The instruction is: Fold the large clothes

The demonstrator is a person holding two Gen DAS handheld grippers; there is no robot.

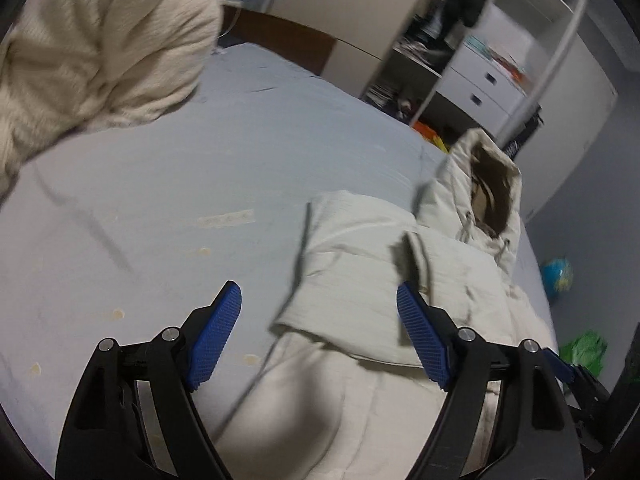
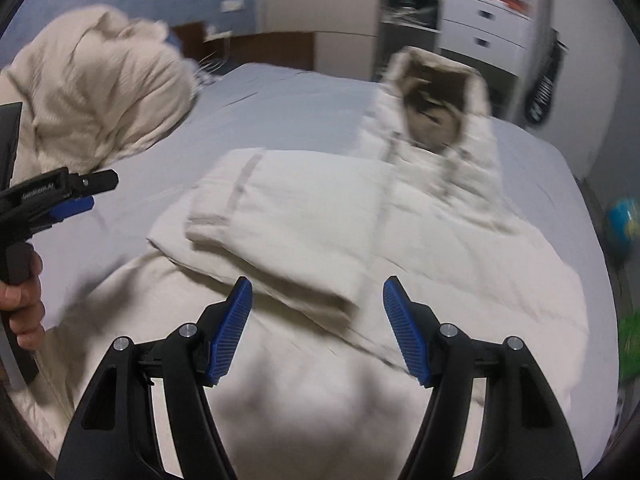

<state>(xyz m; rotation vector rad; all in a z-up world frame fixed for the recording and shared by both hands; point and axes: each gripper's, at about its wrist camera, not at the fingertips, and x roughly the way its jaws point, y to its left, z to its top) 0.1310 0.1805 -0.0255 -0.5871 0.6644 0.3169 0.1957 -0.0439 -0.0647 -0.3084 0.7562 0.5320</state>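
Right wrist: coat (image 2: 320,208) under gaping empty right tongs (image 2: 318,330); left tongs (image 1: 320,336) likewise.

Cream hooded coat (image 2: 440,240) flat on bed, sleeve folded across.

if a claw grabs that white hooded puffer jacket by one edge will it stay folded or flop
The puffer jacket would likely flop: its folded sleeve lies loose, soft and creased. Its padded bulk suggests it is light yet awkward. The hood would probably dangle.
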